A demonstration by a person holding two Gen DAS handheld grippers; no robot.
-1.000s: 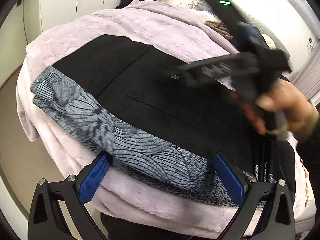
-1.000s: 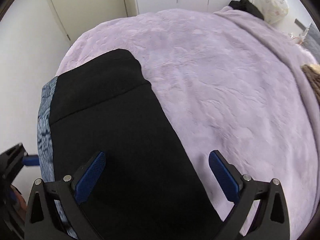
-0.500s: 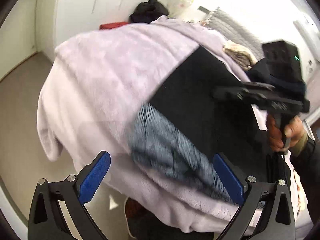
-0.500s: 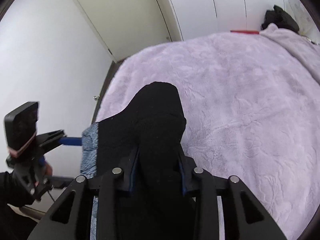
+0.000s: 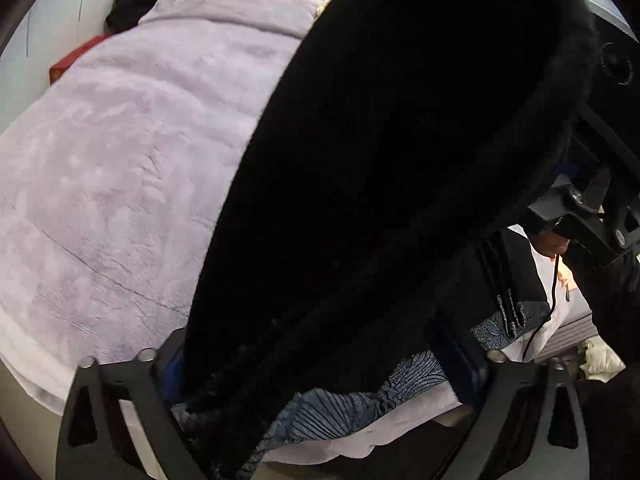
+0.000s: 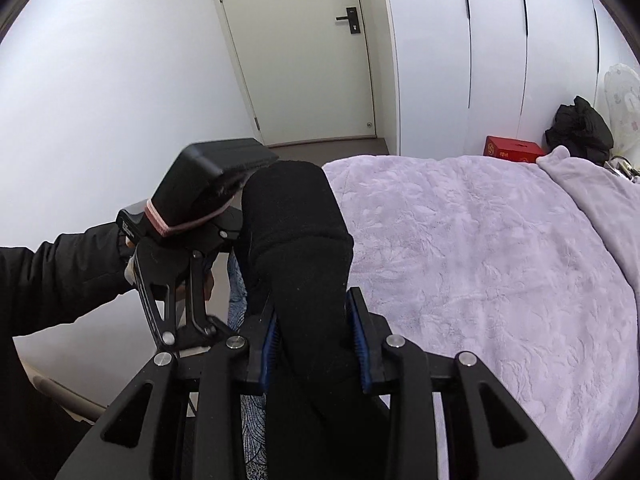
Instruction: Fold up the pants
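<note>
The black pants (image 5: 380, 160) are lifted off the lilac bedspread and fill most of the left wrist view. My left gripper (image 5: 320, 364) has the thick black fabric between its blue pads; the jaws stand wide, and the cloth hides the fingertips. My right gripper (image 6: 314, 344) is shut on a bunched end of the black pants (image 6: 296, 232), which stands up between its blue pads. The left gripper's body (image 6: 188, 240) shows just left of that bunch. A blue-grey patterned cloth (image 5: 352, 404) lies under the pants at the bed's near edge.
The lilac bedspread (image 6: 500, 260) covers the bed to the right. A red box (image 6: 510, 150) and a black garment (image 6: 580, 128) sit at the far side. White wardrobe doors and a door (image 6: 304, 52) stand behind. The right gripper's body (image 5: 588, 216) is at the right.
Both grippers have raised the black pants off the bed. The left gripper moved in under the fabric, which now covers its view. The right gripper stays shut on the bunch and has tilted up.
</note>
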